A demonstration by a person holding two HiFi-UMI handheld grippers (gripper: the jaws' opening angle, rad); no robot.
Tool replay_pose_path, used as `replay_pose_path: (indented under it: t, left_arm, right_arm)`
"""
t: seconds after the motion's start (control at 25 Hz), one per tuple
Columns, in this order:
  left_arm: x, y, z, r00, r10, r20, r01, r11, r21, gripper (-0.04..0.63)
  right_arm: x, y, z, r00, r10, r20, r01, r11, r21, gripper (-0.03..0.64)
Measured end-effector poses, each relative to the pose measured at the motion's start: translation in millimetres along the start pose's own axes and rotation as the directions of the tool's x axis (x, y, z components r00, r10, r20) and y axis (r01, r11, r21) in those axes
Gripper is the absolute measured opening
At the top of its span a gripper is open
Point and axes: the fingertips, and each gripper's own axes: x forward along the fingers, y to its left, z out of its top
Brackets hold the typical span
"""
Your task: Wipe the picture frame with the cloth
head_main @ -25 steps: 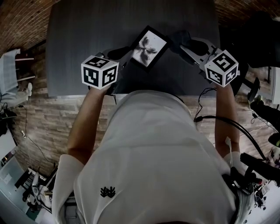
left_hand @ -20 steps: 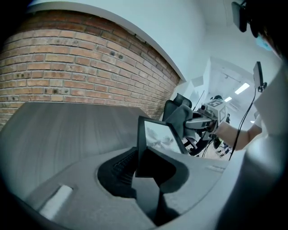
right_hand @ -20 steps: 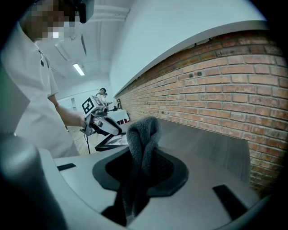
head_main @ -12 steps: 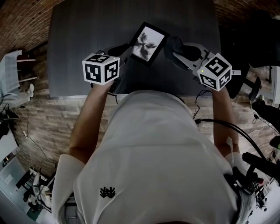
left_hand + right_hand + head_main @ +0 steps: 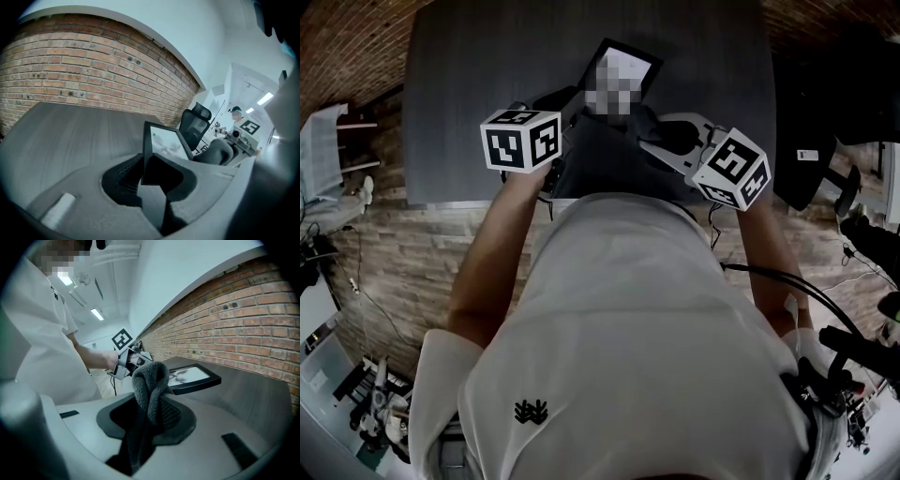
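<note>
Two grips share the work: the left gripper [image 5: 151, 172] clamps the picture frame [image 5: 165, 143] by its lower edge, seemingly clear of the table [image 5: 70, 126], to steady it while the right gripper [image 5: 151, 414] pinches the bunched cloth [image 5: 150, 385] near its glass, ready to wipe.

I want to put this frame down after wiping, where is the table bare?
The table is bare on its left half, between its left edge and the picture frame, and in the far right corner. Crowded at the near middle: left claw on the frame, right claw with the cloth.
</note>
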Motion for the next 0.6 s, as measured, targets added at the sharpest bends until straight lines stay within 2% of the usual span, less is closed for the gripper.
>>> replay_pose_path:
  t: [0.12,0.24,0.44,0.6]
  left_arm:
    - [0,5,3,0.999,0.036,0.013,-0.036,0.999,-0.008,0.075]
    - [-4,14,7,0.996,0.080,0.029,-0.079,0.997,-0.025,0.075]
    - [-7,15,14,0.991,0.120,0.056,-0.117,0.992,-0.052,0.075]
    - [-5,7,16,0.990,0.121,0.077,-0.115,0.990,-0.080,0.075]
  right_arm:
    - [6,17,-2,0.999,0.038,0.001,-0.038,0.999,-0.010,0.106]
    - [13,27,3,0.999,0.030,0.021,-0.030,1.000,-0.007,0.106]
    - [26,24,16,0.995,-0.086,0.048,0.087,0.996,-0.013,0.106]
    - [43,16,18,0.985,-0.167,0.038,0.169,0.985,-0.035,0.106]
